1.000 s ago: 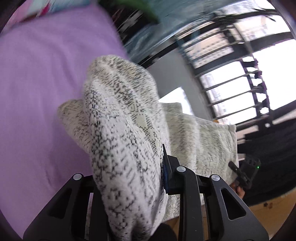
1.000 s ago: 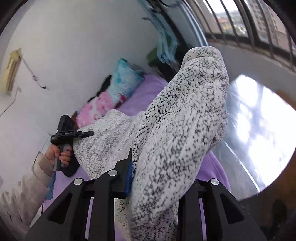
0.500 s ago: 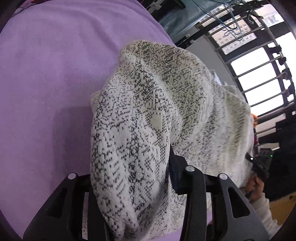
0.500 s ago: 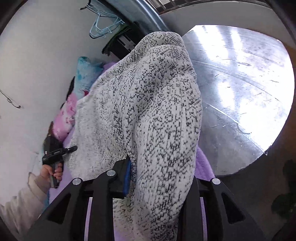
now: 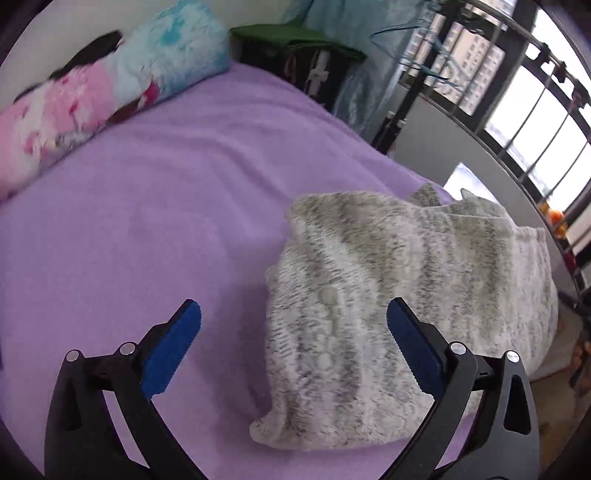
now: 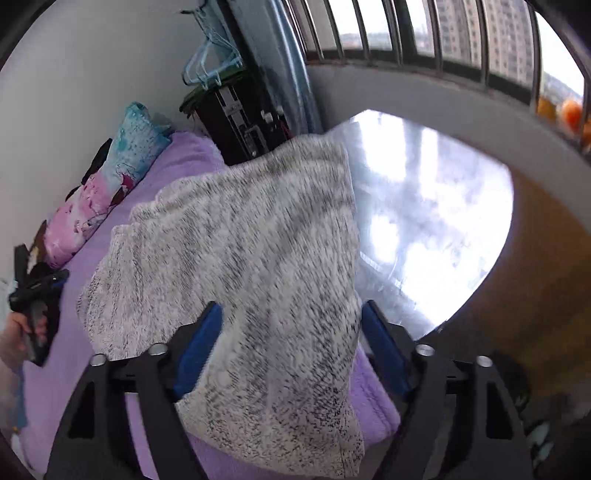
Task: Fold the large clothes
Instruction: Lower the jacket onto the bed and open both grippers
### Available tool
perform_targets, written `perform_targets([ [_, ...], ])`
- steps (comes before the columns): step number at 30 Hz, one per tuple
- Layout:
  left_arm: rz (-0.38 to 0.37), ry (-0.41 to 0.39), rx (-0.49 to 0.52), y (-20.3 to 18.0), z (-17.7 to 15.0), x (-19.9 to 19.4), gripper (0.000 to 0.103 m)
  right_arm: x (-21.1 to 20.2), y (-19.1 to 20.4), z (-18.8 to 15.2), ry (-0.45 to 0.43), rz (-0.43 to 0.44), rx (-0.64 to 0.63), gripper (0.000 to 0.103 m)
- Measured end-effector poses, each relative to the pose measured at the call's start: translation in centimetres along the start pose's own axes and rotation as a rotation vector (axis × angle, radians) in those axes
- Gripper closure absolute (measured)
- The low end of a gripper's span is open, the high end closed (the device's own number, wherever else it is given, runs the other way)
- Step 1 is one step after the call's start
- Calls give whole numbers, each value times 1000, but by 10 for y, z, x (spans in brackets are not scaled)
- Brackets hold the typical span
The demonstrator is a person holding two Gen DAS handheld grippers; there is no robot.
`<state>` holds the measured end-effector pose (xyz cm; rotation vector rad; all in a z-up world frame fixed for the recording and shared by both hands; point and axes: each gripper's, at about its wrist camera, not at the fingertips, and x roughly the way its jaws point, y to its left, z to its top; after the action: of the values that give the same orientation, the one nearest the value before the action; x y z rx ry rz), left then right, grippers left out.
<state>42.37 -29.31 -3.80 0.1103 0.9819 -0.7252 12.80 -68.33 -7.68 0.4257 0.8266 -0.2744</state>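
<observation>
A speckled grey-and-white knit garment (image 5: 399,295) lies doubled over on the purple bed (image 5: 147,229), near the bed's window-side corner. My left gripper (image 5: 293,321) hovers over its near left edge with jaws opening wide; the cloth lies below them and the blue pads (image 5: 173,350) do not press on it. In the right wrist view the same garment (image 6: 251,266) drapes over the bed's edge. My right gripper (image 6: 290,328) stands over it, jaws opening, the cloth loose between the pads. The left gripper (image 6: 33,288) shows far left in a hand.
A pink-and-blue pillow (image 5: 92,92) lies at the head of the bed by the white wall. A dark rack (image 6: 240,114) with hangers stands beside the bed. A shiny round tabletop (image 6: 436,236) sits close to the bed's edge below the barred window (image 6: 443,33).
Both grippers were shut on the knit garment and held it up. They lowered it onto the bed and both have opened, so the garment now rests folded on the purple cover.
</observation>
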Motion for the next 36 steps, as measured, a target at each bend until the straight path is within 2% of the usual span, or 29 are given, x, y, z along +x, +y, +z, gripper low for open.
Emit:
perform_targets([
  [5,-11,-4,52,-31,3,-12,6,-21,38,29,-75,-31,-108,17],
  [9,20,-80,109,-60,1,-10,6,-21,60,49,-99,-42,-137,9],
  [11,28,-110,93,-66,-4,-5,6,-13,65,55,-102,-48,-131,9],
  [14,-11,-130,48,-68,-14,9,6,13,59,48,-84,-40,-104,9],
  [16,9,-117,33,-66,-23,29,6,38,56,45,-61,-44,-84,9],
  [19,-9,-82,-13,-56,-37,58,6,70,48,36,-15,-92,-74,9],
  [24,22,-137,51,-55,-48,82,6,113,35,18,15,-154,-66,6],
  [29,-43,-89,-15,-39,-52,124,5,138,19,11,16,-125,-17,5],
  [32,-16,-101,2,-42,-53,134,5,144,20,6,-6,-144,-34,5],
  [36,35,-91,19,-47,-52,123,5,141,22,7,-6,-151,-32,6],
])
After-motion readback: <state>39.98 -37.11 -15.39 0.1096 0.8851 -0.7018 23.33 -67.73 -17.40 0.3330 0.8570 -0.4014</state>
